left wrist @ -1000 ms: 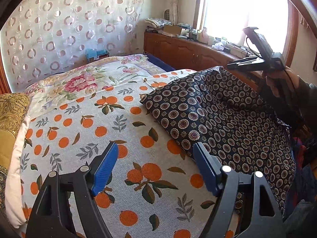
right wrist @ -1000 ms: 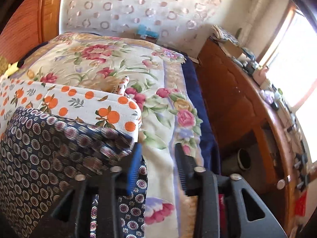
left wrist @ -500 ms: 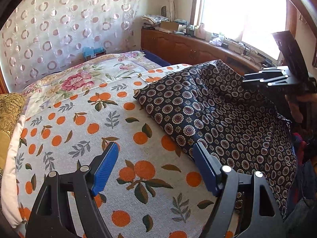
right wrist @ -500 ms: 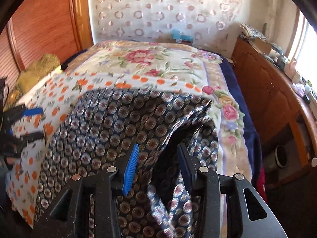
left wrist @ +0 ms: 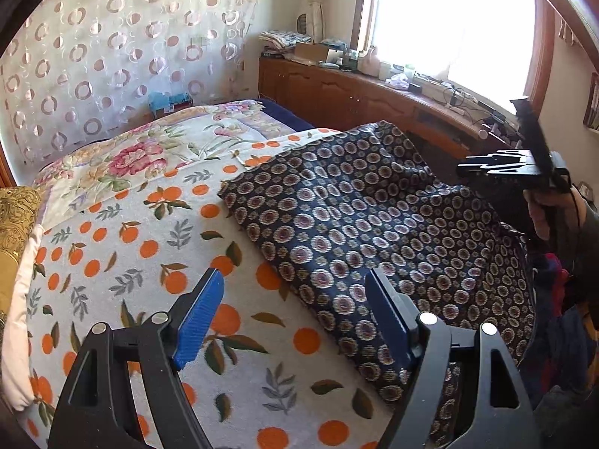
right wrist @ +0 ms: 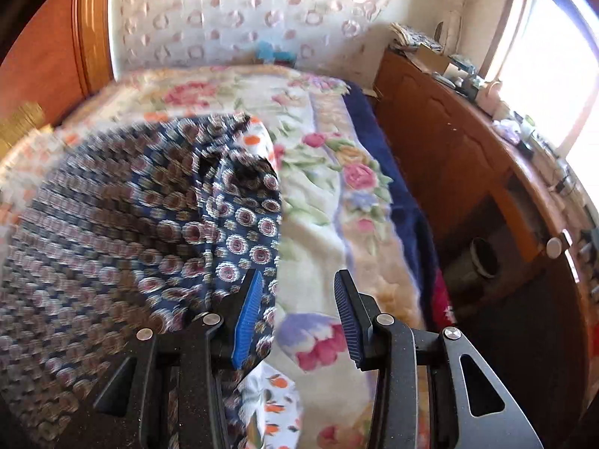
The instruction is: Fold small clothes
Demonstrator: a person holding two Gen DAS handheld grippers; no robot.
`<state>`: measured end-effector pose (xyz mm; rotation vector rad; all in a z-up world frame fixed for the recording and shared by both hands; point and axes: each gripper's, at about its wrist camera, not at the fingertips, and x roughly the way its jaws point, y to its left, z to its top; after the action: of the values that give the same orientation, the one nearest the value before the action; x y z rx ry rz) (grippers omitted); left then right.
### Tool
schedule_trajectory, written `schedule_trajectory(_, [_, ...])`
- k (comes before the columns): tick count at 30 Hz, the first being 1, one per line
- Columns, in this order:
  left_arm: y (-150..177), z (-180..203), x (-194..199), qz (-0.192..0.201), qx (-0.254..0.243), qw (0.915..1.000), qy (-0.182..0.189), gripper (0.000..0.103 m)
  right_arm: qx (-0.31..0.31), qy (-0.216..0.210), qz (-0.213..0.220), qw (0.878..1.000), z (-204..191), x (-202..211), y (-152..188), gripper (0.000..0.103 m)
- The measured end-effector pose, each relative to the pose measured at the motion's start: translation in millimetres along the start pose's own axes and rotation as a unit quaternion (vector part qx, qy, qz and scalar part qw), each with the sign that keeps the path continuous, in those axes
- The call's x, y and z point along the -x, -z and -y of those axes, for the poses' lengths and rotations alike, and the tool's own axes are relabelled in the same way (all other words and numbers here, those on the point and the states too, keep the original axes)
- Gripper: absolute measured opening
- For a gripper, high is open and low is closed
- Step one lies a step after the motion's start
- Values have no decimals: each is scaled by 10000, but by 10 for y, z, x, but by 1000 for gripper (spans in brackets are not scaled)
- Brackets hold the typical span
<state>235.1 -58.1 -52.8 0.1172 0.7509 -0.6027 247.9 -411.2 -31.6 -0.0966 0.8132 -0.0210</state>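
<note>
A dark navy garment with round flower medallions (left wrist: 374,224) lies spread on the right part of a bed sheet printed with oranges (left wrist: 123,262). My left gripper (left wrist: 295,318) is open and empty, above the sheet at the garment's near left edge. My right gripper (right wrist: 295,318) is open and empty at the garment's right edge (right wrist: 243,217), over the floral blanket. It also shows from the side in the left wrist view (left wrist: 513,168), held in a hand above the garment's right side. The right wrist view is motion-blurred.
A floral blanket (left wrist: 149,149) covers the far part of the bed, with a gold cushion (left wrist: 15,224) at left. A wooden cabinet (right wrist: 468,157) with clutter runs along the window at right. A patterned curtain (left wrist: 112,56) hangs behind.
The right gripper has swung to the right of the garment and its jaws stand wider apart. The garment's raised far edge has dropped flatter. The left gripper has barely moved.
</note>
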Motion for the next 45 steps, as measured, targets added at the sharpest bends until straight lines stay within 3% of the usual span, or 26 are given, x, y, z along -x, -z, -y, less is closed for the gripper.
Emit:
schedule_trajectory(4, [35, 141, -36, -109, 48, 9999, 22, 78, -93, -716, 216, 9972, -86, 197, 99, 42])
schedule_trajectory(9, [141, 299, -31, -228, 101, 9997, 48, 78, 68, -1060, -67, 9943, -204, 179, 336, 42])
schedule_trajectory(10, [169, 327, -31, -254, 114, 9996, 55, 78, 181, -1106, -131, 9936, -204, 157, 387, 38])
schedule_trajectory(11, [201, 355, -34, -283, 124, 9995, 48, 78, 281, -1113, -146, 9933, -206, 154, 416, 27])
schedule_trajectory(12, [240, 391, -36, -317, 128, 9994, 29, 78, 354, -1122, -165, 9929, -165, 162, 410, 2])
schedule_trajectory(20, [456, 609, -7, -447, 157, 9989, 20, 78, -20, -931, -147, 9955, 63, 383, 601, 1])
schedule_trajectory(27, [616, 709, 111, -496, 195, 9985, -102, 78, -308, -897, 153, 9954, -40, 681, 779, 44])
schedule_trajectory(38, [802, 727, 325, -511, 340, 9979, -196, 78, -323, -1040, 200, 9939, -158, 993, 1372, 54])
schedule_trajectory(41, [866, 738, 322, -605, 440, 9972, 72, 69, -375, -1047, 120, 9937, -151, 949, 1447, 55])
schedule_trajectory(43, [915, 772, 319, -649, 488, 9964, 239, 53, -418, -1054, 48, 9935, -138, 889, 1455, 55])
schedule_trajectory(45, [955, 830, 305, -729, 456, 9958, 315, 49, -402, -1004, 2, 9941, -159, 835, 1432, 55])
